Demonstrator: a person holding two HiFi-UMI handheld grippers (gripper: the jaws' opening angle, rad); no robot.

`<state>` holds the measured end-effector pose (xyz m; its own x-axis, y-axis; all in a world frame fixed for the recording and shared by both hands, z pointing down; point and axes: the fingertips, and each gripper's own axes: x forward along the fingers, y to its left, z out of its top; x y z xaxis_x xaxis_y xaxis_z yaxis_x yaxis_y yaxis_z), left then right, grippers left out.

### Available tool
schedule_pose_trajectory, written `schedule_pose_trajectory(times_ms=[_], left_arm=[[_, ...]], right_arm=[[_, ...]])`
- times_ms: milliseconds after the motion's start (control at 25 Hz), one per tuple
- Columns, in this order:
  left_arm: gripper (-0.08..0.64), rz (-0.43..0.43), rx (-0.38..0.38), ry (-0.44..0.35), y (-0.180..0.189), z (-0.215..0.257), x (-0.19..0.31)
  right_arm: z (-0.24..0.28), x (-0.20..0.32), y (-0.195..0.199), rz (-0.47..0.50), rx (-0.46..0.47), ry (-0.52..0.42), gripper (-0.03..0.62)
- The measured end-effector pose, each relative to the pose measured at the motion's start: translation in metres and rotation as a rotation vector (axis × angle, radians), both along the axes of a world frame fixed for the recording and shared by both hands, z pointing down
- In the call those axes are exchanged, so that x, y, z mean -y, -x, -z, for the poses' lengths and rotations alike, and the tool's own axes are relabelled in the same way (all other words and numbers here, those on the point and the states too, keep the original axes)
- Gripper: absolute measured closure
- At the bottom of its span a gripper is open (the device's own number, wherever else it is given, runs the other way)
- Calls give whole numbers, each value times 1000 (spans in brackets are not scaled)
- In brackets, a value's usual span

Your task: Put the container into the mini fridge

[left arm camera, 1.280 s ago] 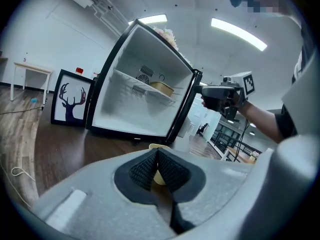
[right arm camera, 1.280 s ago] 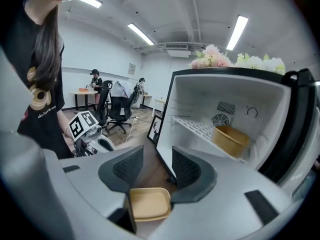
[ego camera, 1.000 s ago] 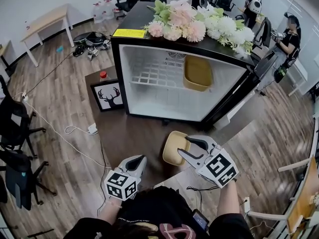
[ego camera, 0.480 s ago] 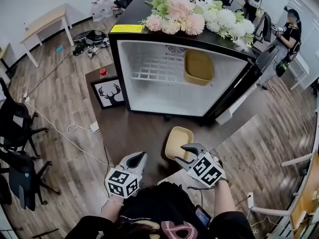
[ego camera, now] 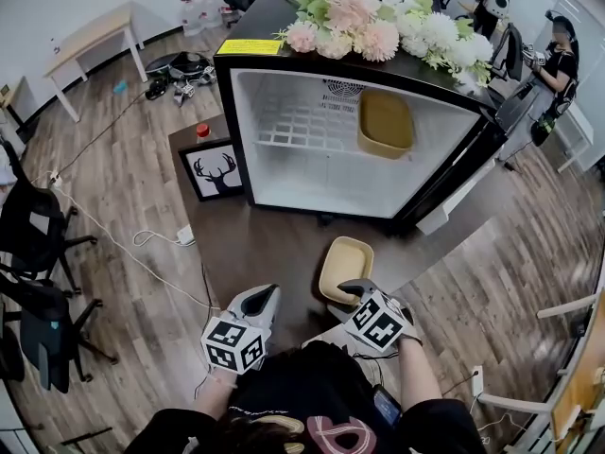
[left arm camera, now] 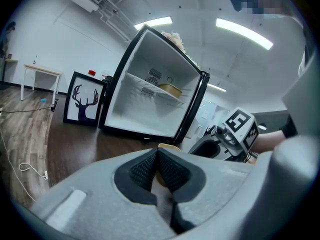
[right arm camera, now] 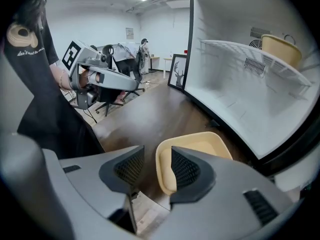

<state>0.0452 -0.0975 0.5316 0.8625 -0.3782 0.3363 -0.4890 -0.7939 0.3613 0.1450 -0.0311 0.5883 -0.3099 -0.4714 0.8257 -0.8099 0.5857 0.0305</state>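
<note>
Mini fridge: door swung wide, cavity facing you, wire shelf inside. One yellow tub sits on that shelf at the right.

Dark brown surface in front of the fridge: this is where the container lies, upright, mouth up, apart from the fridge's lower edge and not yet lifted.

Right gripper: your jaws are apart and straddle the container's near rim, one pad inside the tub and one outside. Neither pad looks pressed onto the wall, so nothing is grasped.

Left gripper: jaws together with nothing between them, held low at your left, well clear of the container.

Progress, as judged: early. The fridge is open and your approach is lined up. What is left is closing on the rim, the lift, the carry into the cavity, and the release. There looks to be free shelf room left of the tub already inside.
</note>
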Motion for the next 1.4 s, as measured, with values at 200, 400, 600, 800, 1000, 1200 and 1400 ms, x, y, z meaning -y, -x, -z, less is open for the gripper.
schedule_pose_trajectory(times_ms=[200, 400, 600, 800, 1000, 1200, 1400], left_arm=[[551, 18, 4, 3, 4, -2, 2], [551, 36, 10, 6, 10, -5, 3], [551, 62, 12, 10, 19, -5, 8], [551, 78, 20, 13, 26, -7, 13], [552, 86, 33, 16, 30, -10, 14], [551, 87, 31, 19, 31, -12, 16], [551, 83, 29, 23, 30, -12, 16]], right_arm=[[-14, 3, 1, 22, -32, 26, 422], [-32, 0, 1, 45, -70, 77, 434], [-44, 1, -2, 58, -98, 109, 474], [-55, 1, -2, 95, -142, 133, 474], [-62, 2, -2, 116, -172, 152, 513], [-60, 7, -4, 113, -188, 129, 554], [-57, 7, -6, 125, -217, 125, 560]])
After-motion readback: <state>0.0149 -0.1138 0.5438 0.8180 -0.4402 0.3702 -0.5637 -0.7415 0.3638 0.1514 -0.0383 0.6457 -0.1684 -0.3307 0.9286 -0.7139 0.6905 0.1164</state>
